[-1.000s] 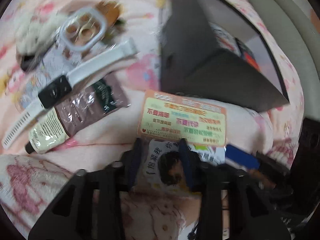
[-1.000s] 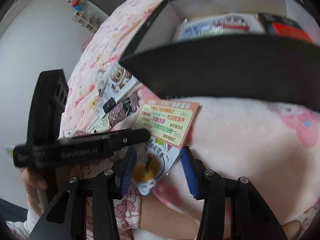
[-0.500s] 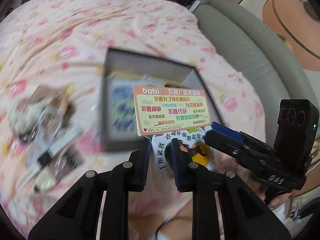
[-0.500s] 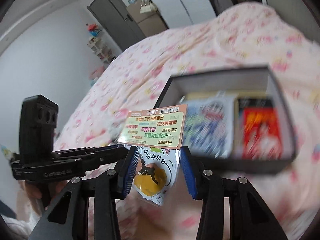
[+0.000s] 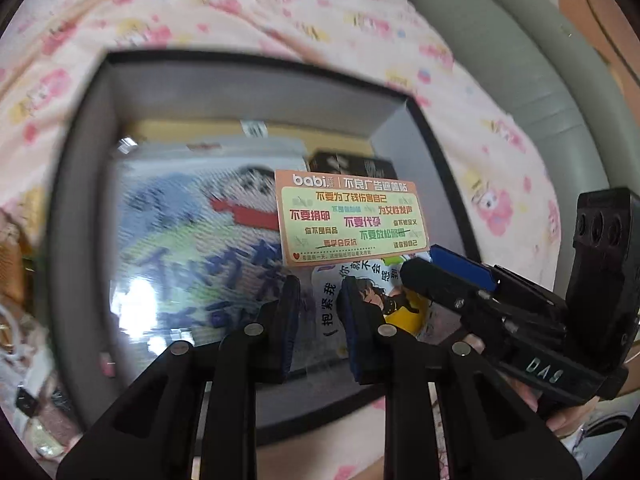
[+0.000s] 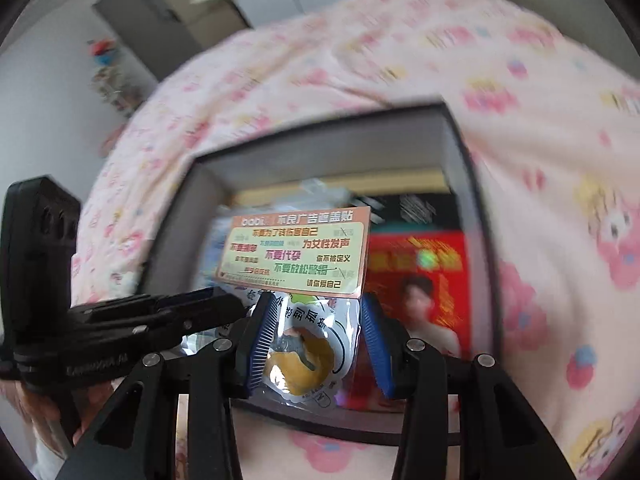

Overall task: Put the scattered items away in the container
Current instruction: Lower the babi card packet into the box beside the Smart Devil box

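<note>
A clear sticker pack point(image 5: 352, 220) with an orange header card and cartoon stickers hangs over the open dark grey box point(image 5: 80, 184). My left gripper point(image 5: 318, 312) is shut on the sticker pack's lower edge. My right gripper point(image 6: 316, 340) stands with its jaws apart around the same pack point(image 6: 296, 256), with the pads not pressing it; it enters the left wrist view from the right point(image 5: 460, 276). The box point(image 6: 168, 232) holds a large blue-and-white packet point(image 5: 192, 240), a red packet point(image 6: 420, 280) and a black item point(image 5: 352, 164).
The box lies on a pink patterned blanket point(image 5: 240, 4). Scattered items point(image 5: 24, 360) lie at the far left of the left wrist view. A grey-green padded headboard point(image 5: 500, 52) runs along the right. A door and shelves point(image 6: 168, 12) stand far behind.
Both grippers have carried the sticker pack from the blanket up and over the box. The box now fills both views from above, and the scattered items have slid to the left edge.
</note>
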`<state>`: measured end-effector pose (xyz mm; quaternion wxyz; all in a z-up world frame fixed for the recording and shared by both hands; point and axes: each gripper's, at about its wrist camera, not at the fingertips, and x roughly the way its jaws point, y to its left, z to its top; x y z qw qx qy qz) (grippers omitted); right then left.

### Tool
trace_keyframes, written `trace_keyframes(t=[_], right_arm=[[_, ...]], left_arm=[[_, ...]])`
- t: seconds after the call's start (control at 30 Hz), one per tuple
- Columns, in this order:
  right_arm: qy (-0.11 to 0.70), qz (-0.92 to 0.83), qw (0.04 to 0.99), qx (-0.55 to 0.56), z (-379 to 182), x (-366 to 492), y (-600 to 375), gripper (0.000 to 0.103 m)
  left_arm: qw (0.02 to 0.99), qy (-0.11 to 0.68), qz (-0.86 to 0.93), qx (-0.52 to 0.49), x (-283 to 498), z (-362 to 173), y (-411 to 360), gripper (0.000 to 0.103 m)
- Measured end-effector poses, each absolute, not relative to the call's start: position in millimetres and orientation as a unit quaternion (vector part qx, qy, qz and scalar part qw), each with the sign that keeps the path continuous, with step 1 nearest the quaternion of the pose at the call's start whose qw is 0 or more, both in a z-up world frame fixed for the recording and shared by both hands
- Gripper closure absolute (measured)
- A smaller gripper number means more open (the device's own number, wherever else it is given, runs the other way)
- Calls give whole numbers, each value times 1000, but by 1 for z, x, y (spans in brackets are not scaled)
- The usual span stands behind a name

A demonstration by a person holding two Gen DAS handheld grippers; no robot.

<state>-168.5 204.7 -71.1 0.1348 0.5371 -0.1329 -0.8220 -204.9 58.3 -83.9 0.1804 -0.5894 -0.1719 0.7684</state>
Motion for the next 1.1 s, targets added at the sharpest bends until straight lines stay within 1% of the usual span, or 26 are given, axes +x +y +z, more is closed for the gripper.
trace_keyframes(t=[0.13,0.2,0.37,0.53,0.7,0.8,0.87,1.0,1.1], right_arm=[[-181,-813,140,535,-75,-173,223,63],[-162,-827,124,524,-68,-170,222,63],[-119,-863,89,482,-46,-161,222,63],[-98,-878,50,466,-41,-167,232,63],[-125,-866,44,482,-51,-173,247,63],[-135,-864,36,484,-54,-176,254,63],[-141,-860,33,489,-57,-177,256,63],[-163,-856,26,489,-59,-179,262,63],[-168,-858,20,485,-58,-177,266,63]], left_arm=[[170,-156,752,-618,-210,-107,74,81],[174,-166,749,-618,-210,-109,74,81],[137,-180,773,-592,-208,-101,62,81],[119,-175,755,-620,-218,-116,69,81],[154,-179,750,-618,-219,-114,88,82],[186,-167,744,-620,-218,-112,106,82],[211,-179,748,-603,-214,-107,110,82],[195,-217,762,-578,-209,-101,92,82],[170,-192,757,-601,-214,-109,95,83]])
